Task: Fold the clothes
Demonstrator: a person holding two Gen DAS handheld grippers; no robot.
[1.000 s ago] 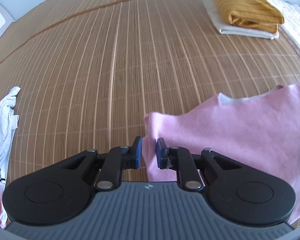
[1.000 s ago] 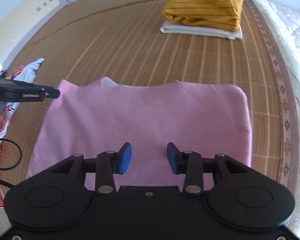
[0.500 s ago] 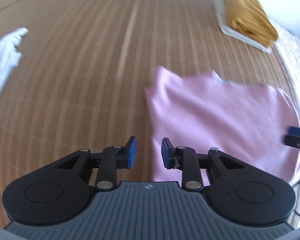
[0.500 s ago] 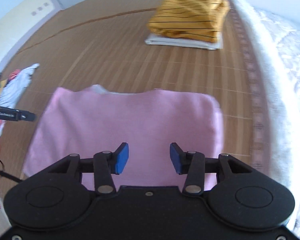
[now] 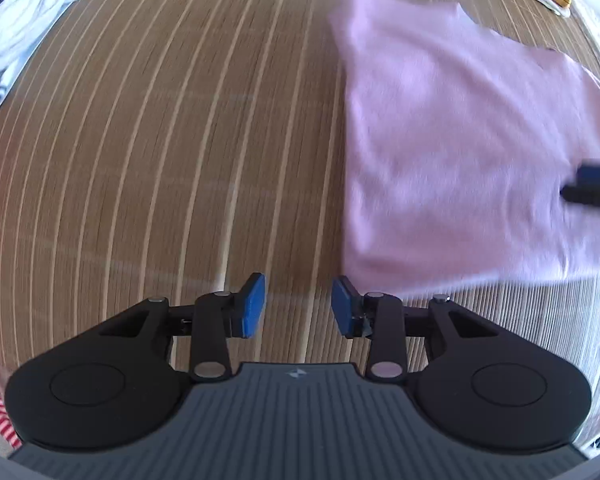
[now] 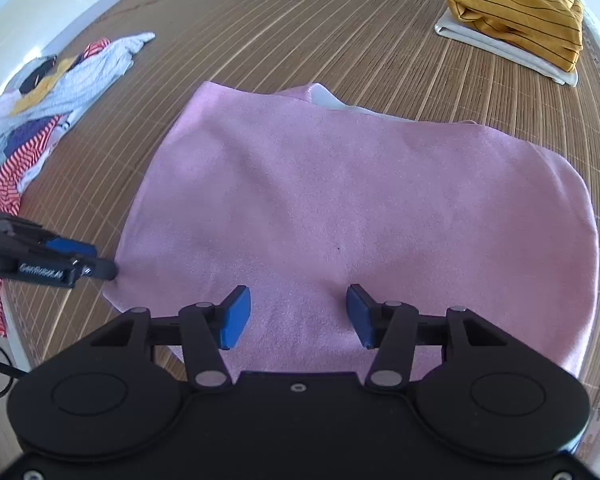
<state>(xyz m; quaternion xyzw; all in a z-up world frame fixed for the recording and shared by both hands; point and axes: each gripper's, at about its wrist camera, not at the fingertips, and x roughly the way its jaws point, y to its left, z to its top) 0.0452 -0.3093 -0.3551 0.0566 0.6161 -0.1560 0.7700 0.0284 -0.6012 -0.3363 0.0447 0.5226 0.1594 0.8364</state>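
Both sets of jaws are spread wide with nothing between the blue pads. Left gripper (image 5: 298, 308) hangs over bare bamboo mat (image 5: 160, 140) just off the near left corner of the pink top (image 6: 360, 216), and the right gripper (image 6: 298, 316) sits over the top's near edge, not pinching it as far as I can tell. That pink top lies flat in the middle of the mat as a rough rectangle, a sliver of white lining peeking out at its far edge. Looks like soft, light, fleecy knit, so it'll drape and sag rather than hold shape; I'd take it by the corners or along an edge, both layers at once. At the mat's far right corner there's a folded mustard striped garment (image 6: 520, 4) on a folded white one (image 6: 500, 46), and a heap of unfolded clothes (image 6: 48, 92) at the left edge.
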